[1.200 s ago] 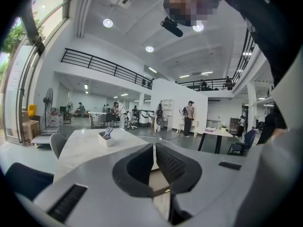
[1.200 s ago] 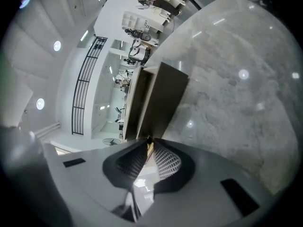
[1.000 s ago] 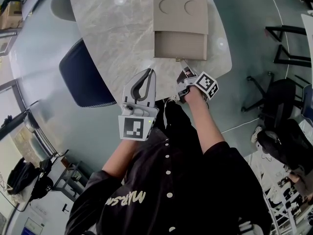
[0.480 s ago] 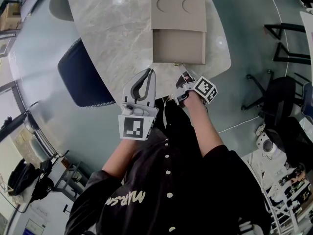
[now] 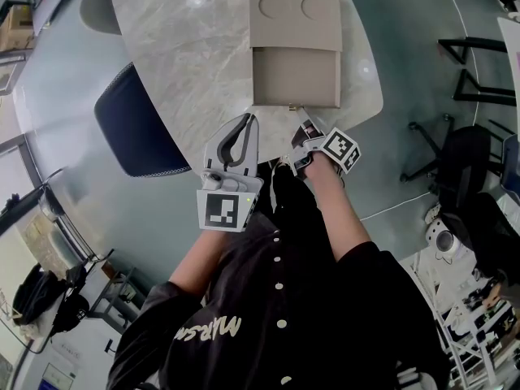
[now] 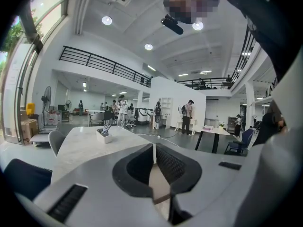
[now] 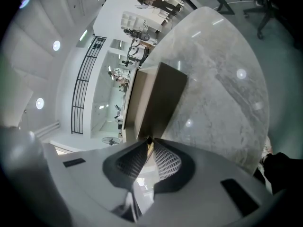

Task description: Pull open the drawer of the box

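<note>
While right tongs (image 5: 300, 115) grip handle (image 5: 293, 106): one box (image 5: 294, 19), one drawer (image 5: 295, 76).

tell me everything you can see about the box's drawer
The drawer is a flat tan tray, cardboard-like, matching the box it slides from. It stands pulled well out toward the person, level over the marble table and close to the table's near edge. Nothing shows inside it. A small pull tab sits midway along its front edge, and the right gripper is closed on that tab. Nothing else touches the drawer.
</note>
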A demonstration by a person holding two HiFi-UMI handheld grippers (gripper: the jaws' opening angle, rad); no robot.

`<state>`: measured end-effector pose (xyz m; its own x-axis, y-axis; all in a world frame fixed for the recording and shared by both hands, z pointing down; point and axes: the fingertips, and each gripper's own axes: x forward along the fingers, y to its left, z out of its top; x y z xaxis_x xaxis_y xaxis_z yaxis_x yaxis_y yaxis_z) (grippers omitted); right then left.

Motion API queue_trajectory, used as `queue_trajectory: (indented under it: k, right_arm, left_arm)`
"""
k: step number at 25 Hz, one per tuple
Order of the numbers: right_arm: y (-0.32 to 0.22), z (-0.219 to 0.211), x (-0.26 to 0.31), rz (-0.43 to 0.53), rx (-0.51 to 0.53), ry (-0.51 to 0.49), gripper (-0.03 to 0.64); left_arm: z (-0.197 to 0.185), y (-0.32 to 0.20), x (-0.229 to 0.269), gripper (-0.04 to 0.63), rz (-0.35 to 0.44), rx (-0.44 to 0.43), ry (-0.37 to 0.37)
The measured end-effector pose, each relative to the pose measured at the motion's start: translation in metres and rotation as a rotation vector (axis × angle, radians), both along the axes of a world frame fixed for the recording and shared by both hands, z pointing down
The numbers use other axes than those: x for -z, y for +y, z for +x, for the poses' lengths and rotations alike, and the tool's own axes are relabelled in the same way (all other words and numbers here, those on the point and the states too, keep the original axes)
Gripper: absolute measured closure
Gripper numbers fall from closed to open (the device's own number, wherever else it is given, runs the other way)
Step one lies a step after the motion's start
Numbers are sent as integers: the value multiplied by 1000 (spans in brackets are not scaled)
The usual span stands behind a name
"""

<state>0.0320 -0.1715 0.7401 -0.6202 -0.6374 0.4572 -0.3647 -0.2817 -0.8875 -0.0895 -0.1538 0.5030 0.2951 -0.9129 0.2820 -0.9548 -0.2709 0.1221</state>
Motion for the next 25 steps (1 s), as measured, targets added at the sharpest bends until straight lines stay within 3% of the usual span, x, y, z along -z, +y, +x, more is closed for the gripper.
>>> queue_trajectory:
  k: [11,16,21,25]
  right_arm:
    - [1,0,-1,-27,36,17,569]
    - [7,8,5,-31,118,154,555]
    - [-10,21,54,106,114,194,614]
    - [-34,15,119,345,183,262,620]
  left_arm:
    - [0,0,9,568,20,-4,-6]
    - [-2,-3,20,568,46,-10,-20]
    - [1,-13,32,568,73,-31,-36]
    - [4,-21,53,568,126,-47,-35]
